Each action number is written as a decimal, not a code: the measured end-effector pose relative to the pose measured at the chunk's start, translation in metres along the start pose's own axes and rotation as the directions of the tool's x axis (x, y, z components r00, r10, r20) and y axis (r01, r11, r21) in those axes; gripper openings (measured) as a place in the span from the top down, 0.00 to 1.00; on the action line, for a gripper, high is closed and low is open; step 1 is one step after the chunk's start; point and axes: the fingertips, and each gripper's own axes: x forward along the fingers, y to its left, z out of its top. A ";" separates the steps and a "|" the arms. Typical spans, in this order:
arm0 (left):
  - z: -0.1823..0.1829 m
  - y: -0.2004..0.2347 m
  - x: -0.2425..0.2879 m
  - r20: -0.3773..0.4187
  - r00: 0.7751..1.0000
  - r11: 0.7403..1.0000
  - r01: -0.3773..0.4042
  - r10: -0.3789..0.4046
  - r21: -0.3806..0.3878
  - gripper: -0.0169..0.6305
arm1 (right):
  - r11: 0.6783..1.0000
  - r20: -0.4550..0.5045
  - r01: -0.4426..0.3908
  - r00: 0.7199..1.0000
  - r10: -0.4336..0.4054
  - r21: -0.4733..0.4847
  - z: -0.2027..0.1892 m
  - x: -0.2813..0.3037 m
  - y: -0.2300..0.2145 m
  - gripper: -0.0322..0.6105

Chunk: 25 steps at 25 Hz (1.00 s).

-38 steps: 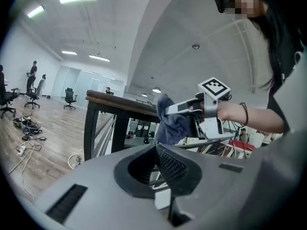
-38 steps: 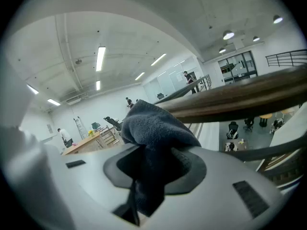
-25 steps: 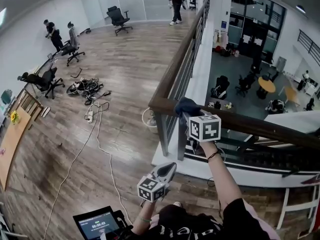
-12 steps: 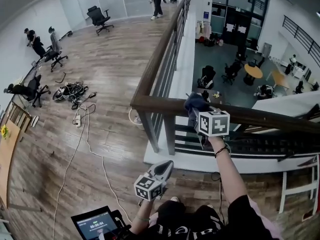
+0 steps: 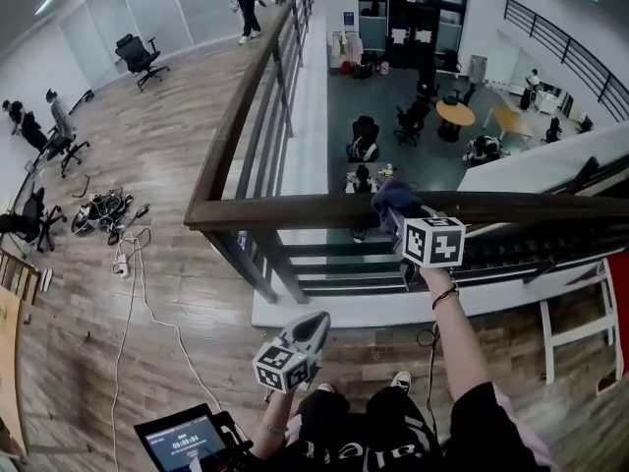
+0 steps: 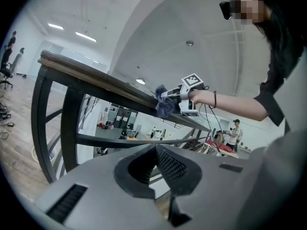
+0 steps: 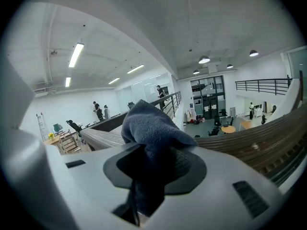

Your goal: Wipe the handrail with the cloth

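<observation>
Sliding away from the corner, the cloth has gone toward 3 o'clock along the rail: a second ago it sat close to that corner, and now a long bare stretch of wood lies between them.

The right gripper has its jaws closed on the cloth. In the right gripper view the dark blue bundle fills the gap between them and bulges out past the tips. It is pressed on the rail's top face.

The left gripper hangs at about 7 o'clock from the cloth, well apart from it and below the rail. Its jaws are together with nothing between them, so it plays no part in the wipe.

What the next stroke turns on is the rail's long axis. In the head view this stretch runs straight from 9 to 3 o'clock, and the right gripper meets it from 6 o'clock, square across it. The unwiped length probably lies on the 3 o'clock side, so the stroke should follow that line sideways, with the cloth kept down on the wood. Only the right arm is placed to do it.
</observation>
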 end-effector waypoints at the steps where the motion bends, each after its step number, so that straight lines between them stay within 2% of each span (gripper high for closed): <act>1: -0.001 -0.010 0.011 -0.005 1.000 1.000 0.007 -0.007 0.003 0.97 | 1.000 0.004 0.011 1.000 -0.011 0.007 0.001 -0.010 -0.020 0.79; 7: -0.006 -0.085 0.099 -0.013 0.999 0.999 0.046 -0.046 0.007 0.97 | 0.997 0.010 0.070 0.998 -0.070 0.021 0.000 -0.067 -0.161 0.79; 16: 0.006 -0.160 0.167 -0.056 0.994 0.995 0.094 -0.092 0.023 0.97 | 0.985 0.002 0.172 0.985 -0.172 0.031 0.026 -0.143 -0.304 0.79; 25: -0.009 -0.214 0.227 -0.076 0.993 0.996 0.088 -0.086 0.030 0.97 | 0.977 0.004 0.210 0.978 -0.211 0.036 0.017 -0.209 -0.453 0.79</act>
